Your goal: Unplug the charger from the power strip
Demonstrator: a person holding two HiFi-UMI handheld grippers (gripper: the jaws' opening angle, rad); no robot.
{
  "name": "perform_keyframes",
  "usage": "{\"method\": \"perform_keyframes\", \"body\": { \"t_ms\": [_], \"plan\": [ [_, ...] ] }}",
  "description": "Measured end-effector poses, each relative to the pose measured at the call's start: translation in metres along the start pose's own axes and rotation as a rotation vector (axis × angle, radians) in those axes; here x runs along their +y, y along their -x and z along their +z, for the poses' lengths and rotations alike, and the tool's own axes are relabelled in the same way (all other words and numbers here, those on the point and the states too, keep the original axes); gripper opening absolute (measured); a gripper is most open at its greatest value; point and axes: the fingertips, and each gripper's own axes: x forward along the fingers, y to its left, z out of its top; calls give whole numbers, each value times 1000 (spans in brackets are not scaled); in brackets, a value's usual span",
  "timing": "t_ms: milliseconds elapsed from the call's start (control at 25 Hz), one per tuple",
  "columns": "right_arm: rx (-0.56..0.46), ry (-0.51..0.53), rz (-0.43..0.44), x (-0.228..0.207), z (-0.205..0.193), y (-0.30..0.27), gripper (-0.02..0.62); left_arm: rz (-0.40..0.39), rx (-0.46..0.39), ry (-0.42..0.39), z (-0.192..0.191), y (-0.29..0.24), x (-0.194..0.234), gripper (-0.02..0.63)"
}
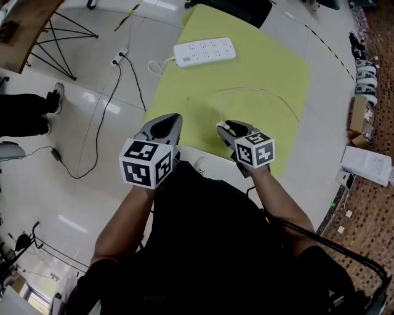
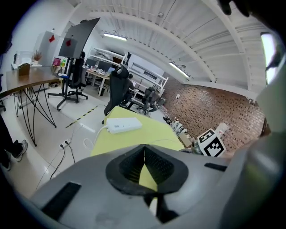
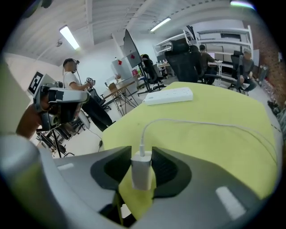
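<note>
A white power strip (image 1: 204,51) lies at the far end of the yellow-green table (image 1: 271,67), with nothing plugged into it; it also shows in the left gripper view (image 2: 124,125) and the right gripper view (image 3: 169,95). My right gripper (image 1: 229,128) hovers over the table's near part, shut on the white charger (image 3: 142,169). The charger's thin white cable (image 3: 201,124) runs from its top in a loop across the cloth (image 1: 258,91). My left gripper (image 1: 166,123) is beside it at the table's near left edge, its jaws shut with nothing between them (image 2: 144,150).
The strip's own cord (image 1: 154,64) drops off the table's left edge. Black cables and plugs (image 1: 120,55) lie on the floor at left, near a person's shoes (image 1: 52,98) and a wooden table (image 1: 18,31). White boxes (image 1: 367,163) sit at right. A black office chair (image 1: 240,7) stands behind the table.
</note>
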Motion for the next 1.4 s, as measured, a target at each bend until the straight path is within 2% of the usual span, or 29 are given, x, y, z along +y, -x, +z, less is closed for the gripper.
{"method": "perform_keyframes", "body": {
  "t_ms": [240, 480, 600, 720, 880, 1040, 1240, 1400],
  "plan": [
    [-58, 40, 19, 3, 7, 12, 146, 40, -29, -4, -14, 19, -17, 8],
    [-126, 89, 61, 14, 8, 45, 120, 94, -83, -3, -21, 42, -43, 8],
    [-184, 99, 82, 19, 5, 69, 81, 91, -116, 46, -29, 52, -67, 8],
    [-259, 79, 97, 22, 0, 93, 2, 102, -136, 82, -43, 64, -87, 8],
    [-309, 51, 128, 31, -10, 109, 2, 130, -113, 80, -65, 83, -101, 8],
    [-366, 29, 153, 42, -21, 142, 2, 141, -103, 54, -75, 100, -119, 8],
    [-444, -9, 150, 41, -16, 175, 2, 132, -146, -26, -51, 113, -139, 8],
    [-461, -15, 170, 66, -28, 193, 2, 123, -188, -60, -56, 141, -158, 8]
  ]
}}
